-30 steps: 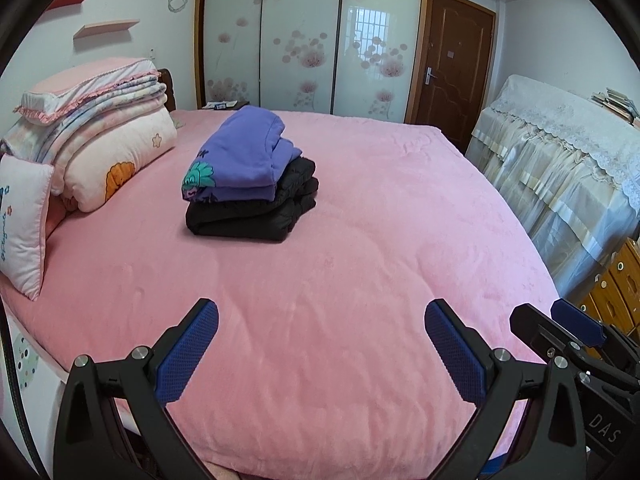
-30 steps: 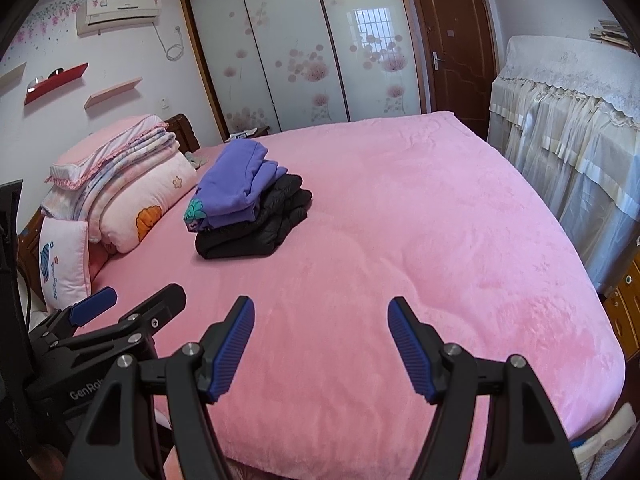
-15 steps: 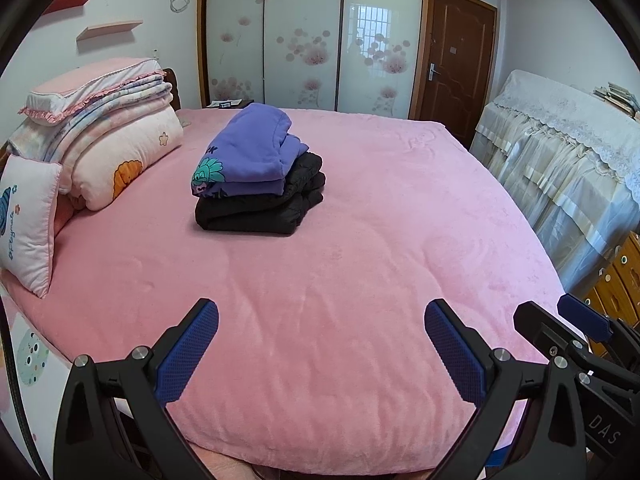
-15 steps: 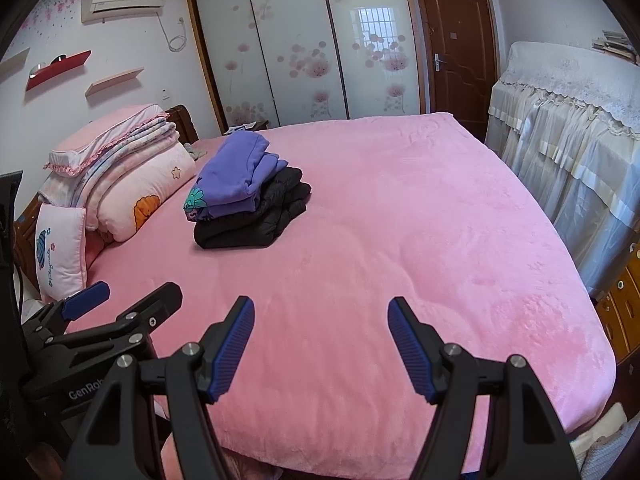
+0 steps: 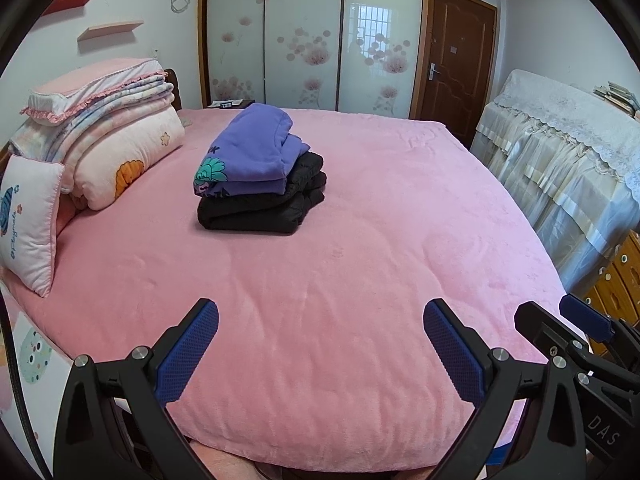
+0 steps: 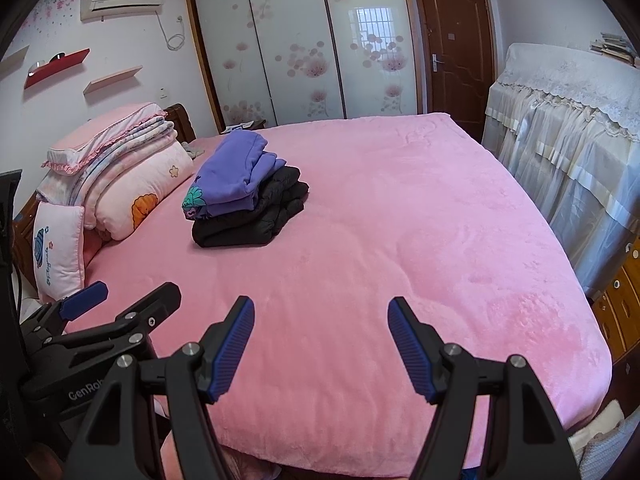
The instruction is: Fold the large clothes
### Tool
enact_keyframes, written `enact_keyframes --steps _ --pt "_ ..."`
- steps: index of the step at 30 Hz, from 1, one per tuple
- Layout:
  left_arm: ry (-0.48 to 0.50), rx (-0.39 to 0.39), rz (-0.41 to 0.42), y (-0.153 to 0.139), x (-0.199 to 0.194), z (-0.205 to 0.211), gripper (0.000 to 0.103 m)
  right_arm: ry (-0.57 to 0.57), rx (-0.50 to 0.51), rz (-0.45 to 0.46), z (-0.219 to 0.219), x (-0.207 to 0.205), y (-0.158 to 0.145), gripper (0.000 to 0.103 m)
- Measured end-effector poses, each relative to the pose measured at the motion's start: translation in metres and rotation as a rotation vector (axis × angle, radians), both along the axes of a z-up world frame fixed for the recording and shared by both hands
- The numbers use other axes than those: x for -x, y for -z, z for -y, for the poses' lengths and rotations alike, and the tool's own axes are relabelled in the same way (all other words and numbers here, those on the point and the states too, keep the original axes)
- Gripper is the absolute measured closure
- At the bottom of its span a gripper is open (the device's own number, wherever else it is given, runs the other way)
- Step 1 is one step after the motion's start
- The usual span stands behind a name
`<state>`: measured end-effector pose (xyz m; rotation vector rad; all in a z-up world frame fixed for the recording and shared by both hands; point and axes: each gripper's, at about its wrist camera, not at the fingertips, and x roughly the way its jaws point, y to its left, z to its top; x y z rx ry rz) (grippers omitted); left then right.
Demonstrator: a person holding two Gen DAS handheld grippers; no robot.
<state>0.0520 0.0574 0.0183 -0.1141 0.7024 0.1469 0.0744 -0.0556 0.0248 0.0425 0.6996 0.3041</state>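
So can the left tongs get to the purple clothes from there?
Probably yes. The left tongs are open and empty, and only bare pink bed cover lies before the purple clothes, though they sit well up the bed.

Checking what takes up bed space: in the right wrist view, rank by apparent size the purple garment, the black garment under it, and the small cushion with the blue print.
1. Purple garment and black garment: alike, unranked.
2. Small cushion: smallest, though partly cropped.
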Motion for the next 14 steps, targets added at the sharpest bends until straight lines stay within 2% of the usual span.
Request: enact_keyframes --steps 6,14 --pt "0.011 0.015 -0.008 0.0021 -0.001 -0.0017 0.002 0.005 0.002 -0.001 0.006 0.0033 0.0018 0.033" --pt "0.01 -0.003 -0.002 0.002 -0.0006 -0.0022 0.003 0.005 0.008 -0.005 0.0078 0.0061 0.004 0.033"
